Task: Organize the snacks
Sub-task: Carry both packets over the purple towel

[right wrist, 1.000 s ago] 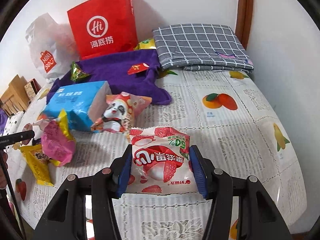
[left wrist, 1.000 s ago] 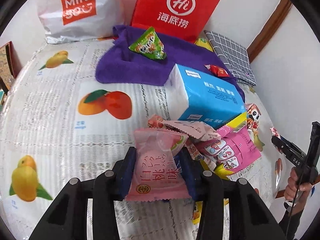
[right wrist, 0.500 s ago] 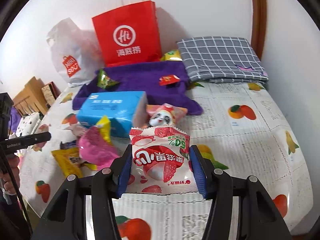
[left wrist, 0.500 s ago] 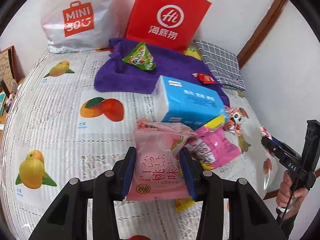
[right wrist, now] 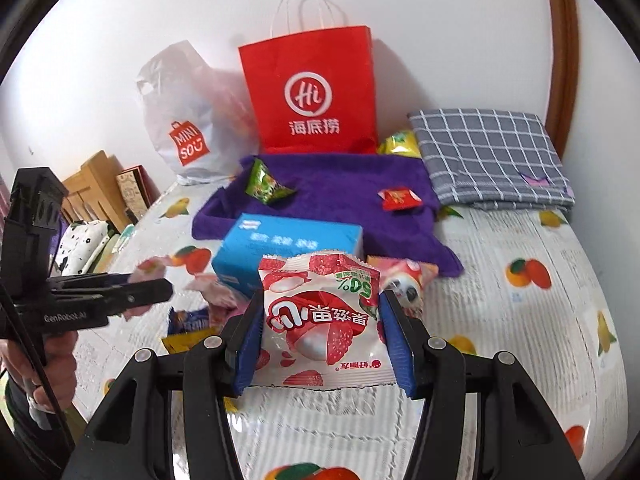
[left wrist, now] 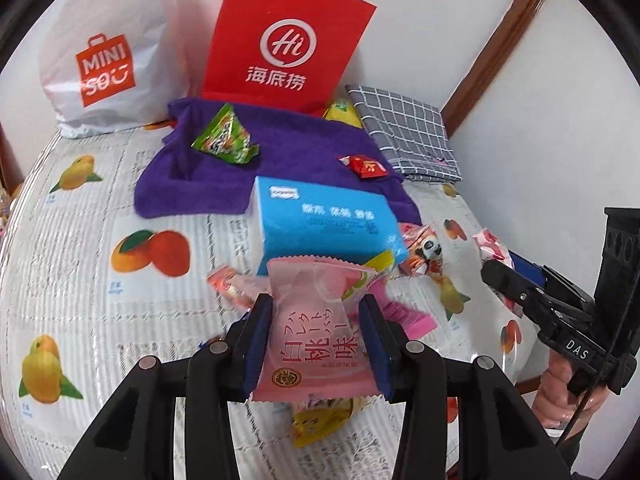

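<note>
My left gripper (left wrist: 316, 336) is shut on a pink peach snack packet (left wrist: 316, 332) and holds it above the table. My right gripper (right wrist: 320, 336) is shut on a white and red lychee snack packet (right wrist: 322, 320), also lifted. On the purple towel (left wrist: 288, 152) lie a green packet (left wrist: 224, 136) and a small red packet (left wrist: 364, 166). More snacks lie around the blue tissue pack (left wrist: 324, 220): a panda packet (left wrist: 424, 252), a pink bag (left wrist: 400, 312) and a yellow packet (left wrist: 320, 420). The right gripper also shows at the right edge of the left wrist view (left wrist: 532, 288).
A red Hi paper bag (right wrist: 316, 92) and a white Miniso bag (right wrist: 188, 120) stand against the back wall. A folded grey checked cloth (right wrist: 492, 152) lies at the back right. The fruit-print tablecloth (right wrist: 532, 320) covers the table. Wooden items (right wrist: 100, 184) stand off the left side.
Both grippers have lifted and pulled back with their packets still held. The views now look down on the table from higher up, and the two grippers are closer together.
</note>
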Available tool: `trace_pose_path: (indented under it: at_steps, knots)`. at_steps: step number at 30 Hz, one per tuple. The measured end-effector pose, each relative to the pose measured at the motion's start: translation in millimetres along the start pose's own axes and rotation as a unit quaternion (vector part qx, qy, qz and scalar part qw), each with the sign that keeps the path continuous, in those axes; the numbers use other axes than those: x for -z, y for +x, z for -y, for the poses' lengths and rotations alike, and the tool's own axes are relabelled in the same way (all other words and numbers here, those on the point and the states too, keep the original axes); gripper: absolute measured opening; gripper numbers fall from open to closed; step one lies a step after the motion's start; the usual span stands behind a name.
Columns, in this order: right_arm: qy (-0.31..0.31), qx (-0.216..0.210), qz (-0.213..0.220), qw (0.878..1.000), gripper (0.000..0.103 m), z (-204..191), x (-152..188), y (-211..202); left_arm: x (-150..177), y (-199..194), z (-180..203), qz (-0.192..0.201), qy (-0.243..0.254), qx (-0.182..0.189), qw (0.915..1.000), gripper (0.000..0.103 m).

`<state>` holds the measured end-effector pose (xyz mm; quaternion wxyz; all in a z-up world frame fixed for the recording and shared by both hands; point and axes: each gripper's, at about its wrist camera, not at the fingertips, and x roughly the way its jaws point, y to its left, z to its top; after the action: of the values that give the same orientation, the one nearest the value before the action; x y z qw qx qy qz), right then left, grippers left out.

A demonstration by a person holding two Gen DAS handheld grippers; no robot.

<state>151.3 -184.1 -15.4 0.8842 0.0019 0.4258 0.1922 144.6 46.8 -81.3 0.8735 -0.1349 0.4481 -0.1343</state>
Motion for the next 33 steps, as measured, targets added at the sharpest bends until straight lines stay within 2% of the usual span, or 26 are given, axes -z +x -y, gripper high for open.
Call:
trace_pose_path:
  at_steps: [8, 13, 21, 24, 33]
  knots:
    - [0.01, -0.012, 0.012, 1.0, 0.054, 0, -26, 9, -22, 7, 4, 0.006, -0.002, 0.014, 0.9999, 0.042]
    - [0.019, -0.014, 0.015, 1.0, 0.054, 2, -41, 20, -38, 16, 4, 0.003, -0.015, 0.036, 0.9992, 0.042]
    - [0.027, -0.02, 0.02, 0.999, 0.054, 7, -64, 36, -68, 23, 6, 0.014, -0.021, 0.042, 0.9988, 0.042]
    - [0.027, -0.021, 0.021, 0.999, 0.054, 9, -73, 43, -78, 24, 6, 0.019, -0.024, 0.058, 0.9979, 0.042]
    - [0.03, -0.024, 0.027, 0.999, 0.054, 18, -99, 55, -107, 28, 7, 0.033, -0.023, 0.057, 0.9976, 0.042]
